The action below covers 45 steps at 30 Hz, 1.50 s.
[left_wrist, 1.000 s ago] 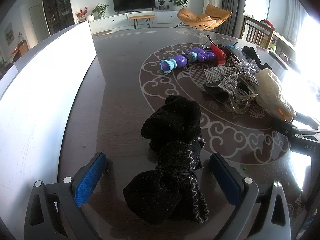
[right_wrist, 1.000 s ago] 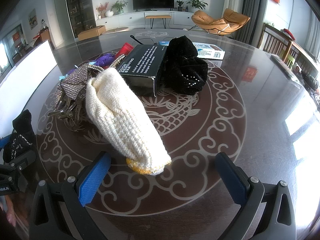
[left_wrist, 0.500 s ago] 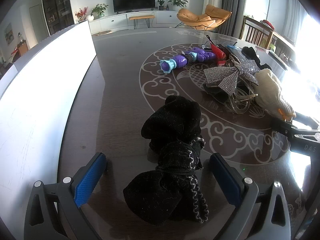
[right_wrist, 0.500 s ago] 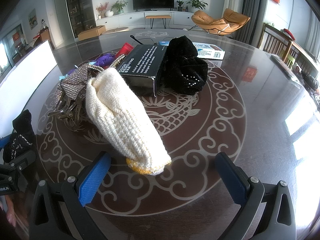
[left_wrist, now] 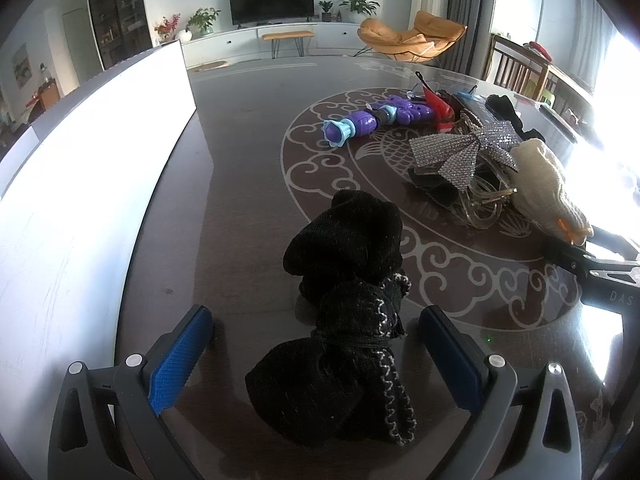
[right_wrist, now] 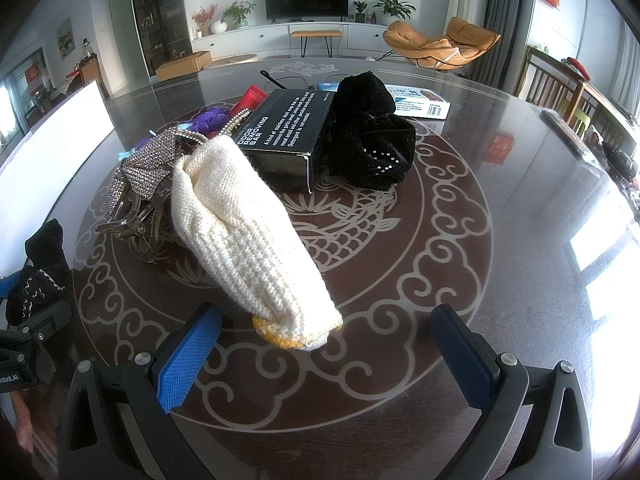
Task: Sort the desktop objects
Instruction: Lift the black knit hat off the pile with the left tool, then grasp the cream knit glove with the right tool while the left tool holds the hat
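A black bow (left_wrist: 344, 316) of fuzzy cloth lies on the dark table (left_wrist: 240, 208), and the left gripper (left_wrist: 316, 344) sits low around its near end, the two blue-padded fingers (left_wrist: 180, 356) wide apart on either side and not touching the cloth. To the left of it runs a long white board (left_wrist: 92, 168) along the table edge.

Farther out, near the table's middle, the other things lie in a loose heap — a purple toy (left_wrist: 376, 120), a red thing (left_wrist: 438, 108) beside it, a glittery silver bow (left_wrist: 464, 152) on clear hair clips (left_wrist: 480, 204), and a cream knitted glove (right_wrist: 244, 232). The right gripper (right_wrist: 324, 344) faces the cuff end of that glove, its fingers (right_wrist: 188, 356) spread wide, with the yellow-edged cuff just ahead of the gap and touching neither pad.

Behind the glove rests a black box (right_wrist: 288, 128) with white print, and a second black cloth piece (right_wrist: 368, 136) leans against its right side. A white and blue carton (right_wrist: 416, 100) lies beyond that, well apart from the heap.
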Tool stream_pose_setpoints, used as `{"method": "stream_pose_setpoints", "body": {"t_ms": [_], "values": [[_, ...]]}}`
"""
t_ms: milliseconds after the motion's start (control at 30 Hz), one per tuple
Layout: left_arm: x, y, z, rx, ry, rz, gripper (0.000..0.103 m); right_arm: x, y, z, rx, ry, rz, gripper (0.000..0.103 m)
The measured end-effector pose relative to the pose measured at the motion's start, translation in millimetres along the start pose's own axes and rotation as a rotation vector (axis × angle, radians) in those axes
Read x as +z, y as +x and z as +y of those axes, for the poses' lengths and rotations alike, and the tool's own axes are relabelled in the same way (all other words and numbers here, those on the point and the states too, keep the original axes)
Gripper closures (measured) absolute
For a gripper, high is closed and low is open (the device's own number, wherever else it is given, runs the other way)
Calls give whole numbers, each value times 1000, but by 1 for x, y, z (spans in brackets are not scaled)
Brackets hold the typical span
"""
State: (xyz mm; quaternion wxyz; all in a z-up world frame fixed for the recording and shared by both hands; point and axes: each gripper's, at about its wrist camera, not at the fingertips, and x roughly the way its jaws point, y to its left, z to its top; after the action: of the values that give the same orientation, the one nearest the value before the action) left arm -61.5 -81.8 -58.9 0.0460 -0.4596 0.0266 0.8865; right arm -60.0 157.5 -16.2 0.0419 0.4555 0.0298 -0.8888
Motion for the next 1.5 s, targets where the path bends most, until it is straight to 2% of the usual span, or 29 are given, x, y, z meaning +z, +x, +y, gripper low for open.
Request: {"method": "stream_pose_setpoints", "body": {"t_ms": [833,900,967,1100,1133,1167,1200,1233,1300,1367,1433,1467,1500], "values": [[0,1,1,-11,5,-1,0,0,0,1,0,1,1,0],[0,1,1,-11,5,-1,0,4,4,1,32,-39,41,0],[0,1,1,-11,5,-1,0,11,1,4,67,-98,39,6],[0,1,1,-11,5,-1,0,24,-16,19,73,-207,-68,11],[0,1,1,-11,6,0,0,27,-18,24,86,-229,-79,18],[0,1,1,-11,6,0,0,30,-16,28,98,-250,-71,32],[0,1,1,-11,5,0,0,31,-11,31,127,-253,-44,39],[0,1,1,-11,5,0,0,32,-9,31,164,-244,-23,61],[0,1,1,-11,5,-1,0,30,-14,26,215,-192,-8,63],[0,2,1,-11,6,-1,0,21,-22,15,353,-89,48,64],[0,2,1,-11,6,-1,0,9,-26,-3,549,60,146,64],[0,2,1,-11,6,-1,0,-1,-28,-13,611,121,182,63],[0,2,1,-12,5,-1,0,-8,-27,-22,612,150,196,62]]}}
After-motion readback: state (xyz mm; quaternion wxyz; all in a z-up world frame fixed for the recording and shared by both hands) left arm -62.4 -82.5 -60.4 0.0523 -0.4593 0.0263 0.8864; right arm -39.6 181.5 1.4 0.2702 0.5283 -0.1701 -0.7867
